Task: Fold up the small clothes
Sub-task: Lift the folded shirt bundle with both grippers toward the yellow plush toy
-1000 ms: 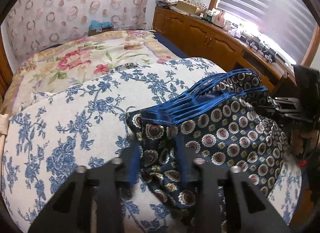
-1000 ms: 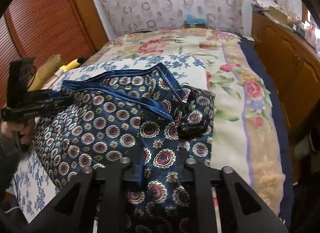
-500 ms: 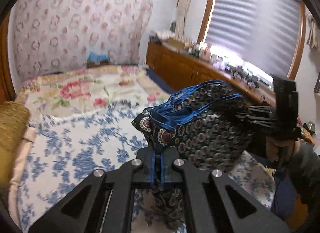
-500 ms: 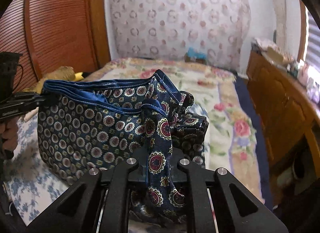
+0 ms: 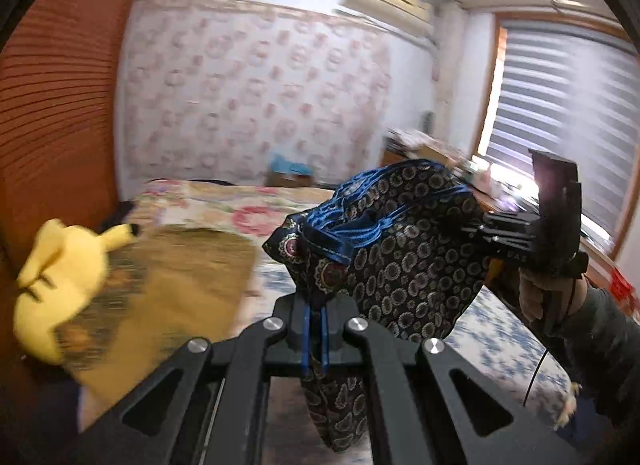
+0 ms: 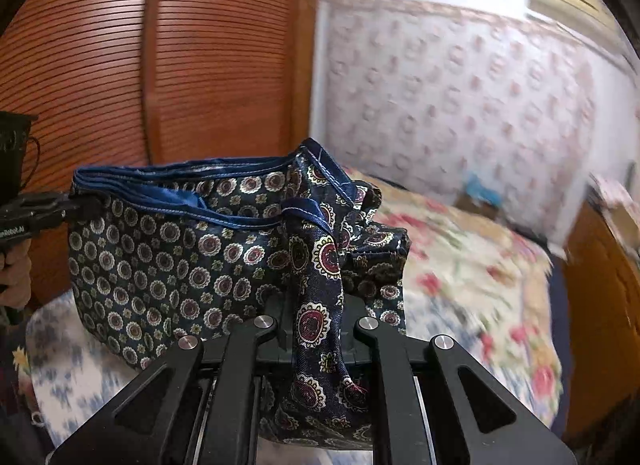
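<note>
You hold patterned shorts [image 6: 168, 253] aloft over bed [image 6: 480, 265], waistband spread. Left tool [image 5: 315, 329] clamped on hem; right tool [image 6: 316, 329] pinching cloth. Step: lift-and-spread. Next: lay flat toward 12 o'clock, keep tension.

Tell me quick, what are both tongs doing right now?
Left tongs: closed on the dark blue patterned cloth shorts with the blue waistband.
Right tongs: closed on the same shorts, at the other end.
</note>
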`<state>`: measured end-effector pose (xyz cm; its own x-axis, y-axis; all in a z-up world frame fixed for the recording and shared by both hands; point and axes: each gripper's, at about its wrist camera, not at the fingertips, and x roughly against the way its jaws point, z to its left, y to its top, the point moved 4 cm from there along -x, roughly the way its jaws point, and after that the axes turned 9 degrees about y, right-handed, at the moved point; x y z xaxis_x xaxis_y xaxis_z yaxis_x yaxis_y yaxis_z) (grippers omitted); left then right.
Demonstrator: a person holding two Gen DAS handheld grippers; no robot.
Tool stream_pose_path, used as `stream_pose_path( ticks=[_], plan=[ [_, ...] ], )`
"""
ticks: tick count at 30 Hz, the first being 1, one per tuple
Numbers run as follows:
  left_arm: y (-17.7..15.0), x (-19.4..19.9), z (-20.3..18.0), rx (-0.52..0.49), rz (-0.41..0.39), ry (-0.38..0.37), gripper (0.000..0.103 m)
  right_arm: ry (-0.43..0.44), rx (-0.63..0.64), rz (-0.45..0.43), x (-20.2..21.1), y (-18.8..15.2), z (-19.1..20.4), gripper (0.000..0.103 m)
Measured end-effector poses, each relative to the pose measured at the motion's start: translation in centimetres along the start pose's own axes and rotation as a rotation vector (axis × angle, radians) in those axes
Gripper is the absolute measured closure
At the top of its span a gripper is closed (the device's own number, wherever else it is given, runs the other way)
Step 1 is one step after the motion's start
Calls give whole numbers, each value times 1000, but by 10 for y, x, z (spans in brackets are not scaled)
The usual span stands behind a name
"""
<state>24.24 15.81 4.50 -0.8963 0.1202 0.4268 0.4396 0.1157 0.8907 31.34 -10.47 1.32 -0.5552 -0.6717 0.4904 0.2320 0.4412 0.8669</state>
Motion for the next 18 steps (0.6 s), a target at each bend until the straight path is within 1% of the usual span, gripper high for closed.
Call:
stream_pose_path(
  ticks=[2, 4, 8, 9, 10, 12, 13, 15, 16, 18],
  plan=[
    [2, 3, 35, 34, -9, 48, 103, 36, 31, -11, -31, 28, 15, 95],
    [3, 4, 66, 62, -20, 97, 103, 60, 54, -10, -58, 47, 23, 95],
    [-4, -2, 122, 127, -20, 175, 103, 115, 99, 22, -123, 85, 48, 95],
    [-7, -5, 131, 134, -17, 190, 103, 131, 120, 41, -146, 94, 56, 95],
    [-12, -11, 144, 149, -6, 210, 103, 138, 131, 52, -159, 99, 61, 95],
    [-23, -24, 164, 181, 24, 233, 103, 149, 164, 85, -200, 108, 72, 95],
    [-31, -30, 173, 198, 40, 246, 103, 152, 170, 95, -212, 110, 75, 95],
    [-45, -39, 188, 235, 67, 249, 103, 172, 147, 142, -250, 110, 78, 95],
    [-49, -44, 191, 245, 78, 246, 103, 173, 136, 153, -259, 109, 78, 94],
    [-58, -47, 189, 231, 89, 265, 103, 171, 106, 156, -279, 108, 78, 91]
  ],
)
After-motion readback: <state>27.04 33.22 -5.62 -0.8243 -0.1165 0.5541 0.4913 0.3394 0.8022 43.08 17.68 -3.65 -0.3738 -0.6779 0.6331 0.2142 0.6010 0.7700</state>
